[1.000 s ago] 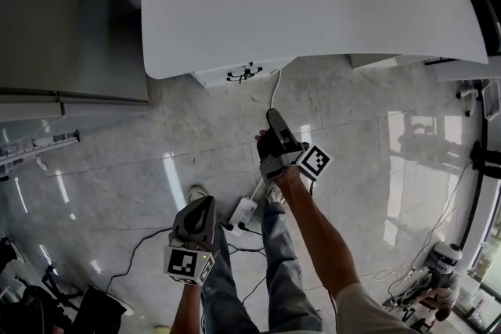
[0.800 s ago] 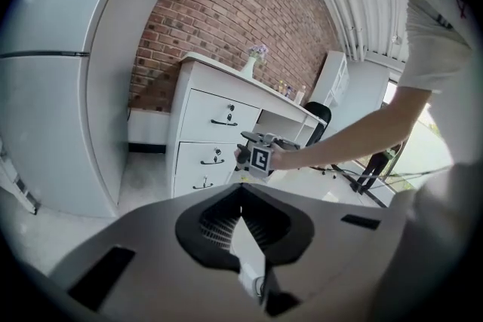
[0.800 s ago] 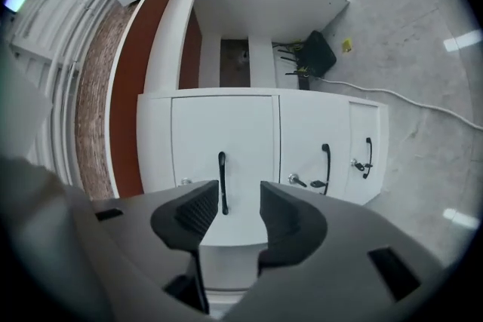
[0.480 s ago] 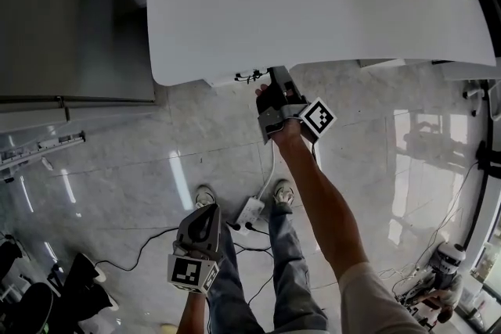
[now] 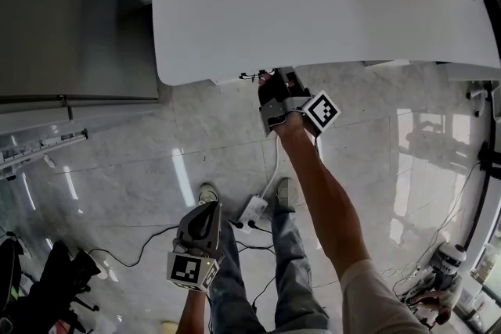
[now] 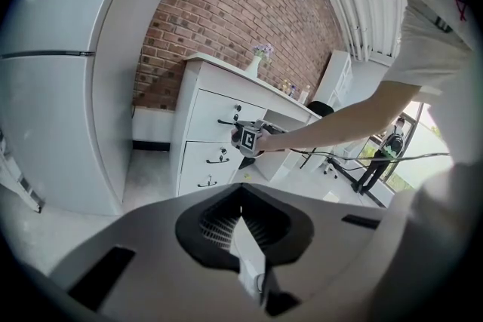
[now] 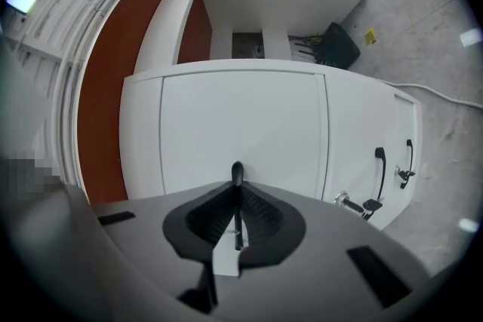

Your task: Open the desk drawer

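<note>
the right gripper has just closed, pinching the black handle of the desk drawer, while the left gripper hangs low, jaws together and empty.

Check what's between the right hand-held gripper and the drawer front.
Only the thin black drawer handle, which the right hand-held gripper has just closed on; right gripper view.

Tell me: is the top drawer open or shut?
Shut: the top drawer lies flush with the lower drawers; the right gripper just closed on its handle.
</note>
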Demonstrator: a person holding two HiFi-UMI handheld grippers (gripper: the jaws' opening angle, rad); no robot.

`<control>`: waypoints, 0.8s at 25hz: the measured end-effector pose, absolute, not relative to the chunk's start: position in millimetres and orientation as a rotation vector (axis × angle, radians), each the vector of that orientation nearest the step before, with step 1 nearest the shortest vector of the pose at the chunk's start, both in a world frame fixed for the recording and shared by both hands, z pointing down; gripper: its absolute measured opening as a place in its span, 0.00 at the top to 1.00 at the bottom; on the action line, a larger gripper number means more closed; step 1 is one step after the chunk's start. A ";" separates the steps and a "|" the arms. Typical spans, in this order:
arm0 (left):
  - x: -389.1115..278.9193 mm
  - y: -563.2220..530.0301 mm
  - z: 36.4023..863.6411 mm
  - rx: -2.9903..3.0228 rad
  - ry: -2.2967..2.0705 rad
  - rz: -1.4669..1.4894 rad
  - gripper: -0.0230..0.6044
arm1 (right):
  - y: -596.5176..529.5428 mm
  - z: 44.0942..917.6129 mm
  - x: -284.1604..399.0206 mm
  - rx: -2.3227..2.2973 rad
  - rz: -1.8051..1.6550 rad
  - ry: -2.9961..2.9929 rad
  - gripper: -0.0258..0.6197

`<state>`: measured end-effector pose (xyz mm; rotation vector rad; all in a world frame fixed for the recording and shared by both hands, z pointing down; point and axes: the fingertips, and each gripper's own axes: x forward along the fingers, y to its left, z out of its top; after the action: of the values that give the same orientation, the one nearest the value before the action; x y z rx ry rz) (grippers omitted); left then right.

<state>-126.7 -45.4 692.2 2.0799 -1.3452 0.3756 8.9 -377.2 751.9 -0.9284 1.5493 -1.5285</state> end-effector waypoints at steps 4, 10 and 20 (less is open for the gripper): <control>-123.5 -41.2 691.5 2.083 -1.339 0.370 0.94 | -374.2 748.4 9.0 -0.930 -1.534 1.586 0.91; -115.1 -47.3 690.8 2.093 -1.330 0.367 0.94 | -364.3 748.7 9.3 -0.927 -1.555 1.582 0.91; -101.1 -36.6 685.1 2.102 -1.330 0.350 0.94 | -275.6 747.8 31.6 -0.923 -1.578 1.561 0.91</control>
<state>-101.1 -36.6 685.1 2.1023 -1.3302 0.3501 31.6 -275.6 747.8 -0.9226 1.5611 -1.5779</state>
